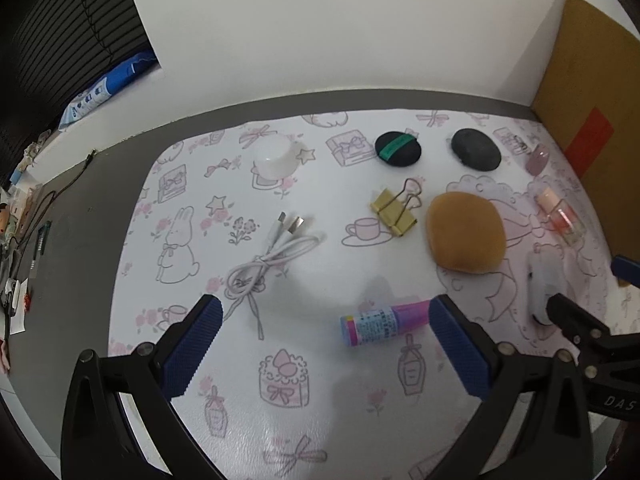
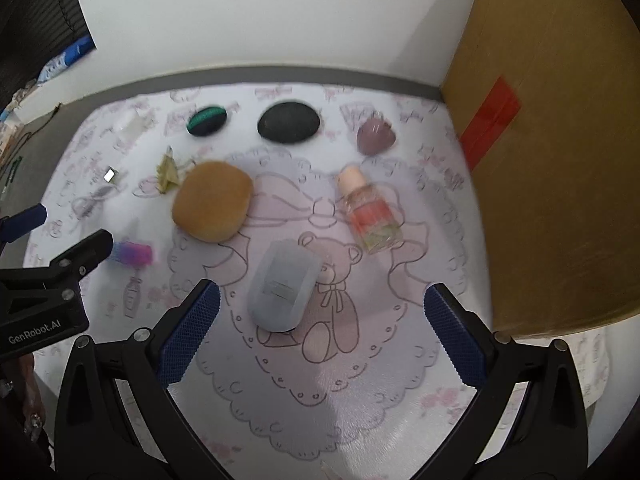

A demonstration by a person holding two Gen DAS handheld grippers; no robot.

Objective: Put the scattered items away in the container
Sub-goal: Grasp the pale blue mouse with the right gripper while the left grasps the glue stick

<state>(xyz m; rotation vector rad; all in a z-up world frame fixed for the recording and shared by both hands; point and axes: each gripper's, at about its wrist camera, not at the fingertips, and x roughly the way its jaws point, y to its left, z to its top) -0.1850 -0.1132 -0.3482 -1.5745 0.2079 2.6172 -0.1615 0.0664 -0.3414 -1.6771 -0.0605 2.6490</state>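
Note:
My left gripper [image 1: 326,322] hangs open over the patterned mat, a purple and blue tube [image 1: 384,322] lying just inside its right finger. A white coiled cable [image 1: 266,262] lies ahead of its left finger. My right gripper [image 2: 322,312] is open too, with a pale grey oval case [image 2: 282,286] between its fingertips. Beyond lie a tan sponge [image 2: 212,200], a pink perfume bottle [image 2: 368,212], two black puffs [image 2: 289,122], a mauve stone [image 2: 375,136] and a gold binder clip [image 1: 394,208]. A white bowl [image 1: 276,156] stands at the mat's far left.
A big cardboard box [image 2: 560,140] with red tape stands along the right side of the mat [image 2: 360,380]. The wall runs behind. Left of the mat, the grey desk [image 1: 72,216] carries cables and small clutter.

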